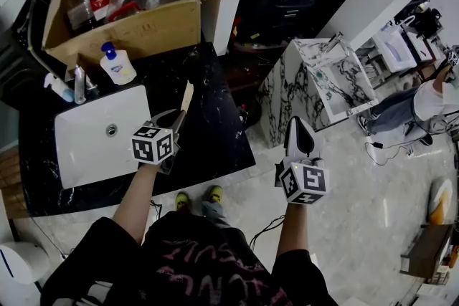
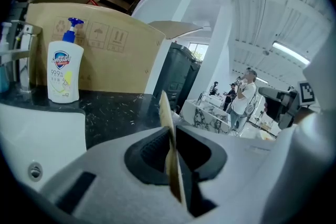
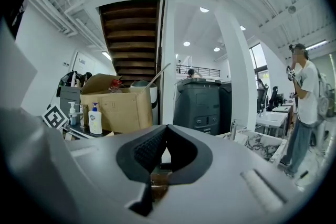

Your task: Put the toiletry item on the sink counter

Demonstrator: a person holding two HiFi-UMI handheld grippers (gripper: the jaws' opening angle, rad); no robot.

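We find the flat tan toiletry item point(image 1: 186, 97) clamped edge-on in the jaws of the left gripper point(image 1: 178, 122), above the black table point(image 1: 215, 147) beside the white sink point(image 1: 79, 154). The right gripper point(image 1: 298, 127) has its jaws together, empty, and is off the table. We judge this the placing step; the next move calls for lowering and release.

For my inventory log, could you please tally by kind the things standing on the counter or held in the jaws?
Pump bottles: 2
Box: 1
Faucet: 1
Flat tan item, in left gripper: 1
Total: 5
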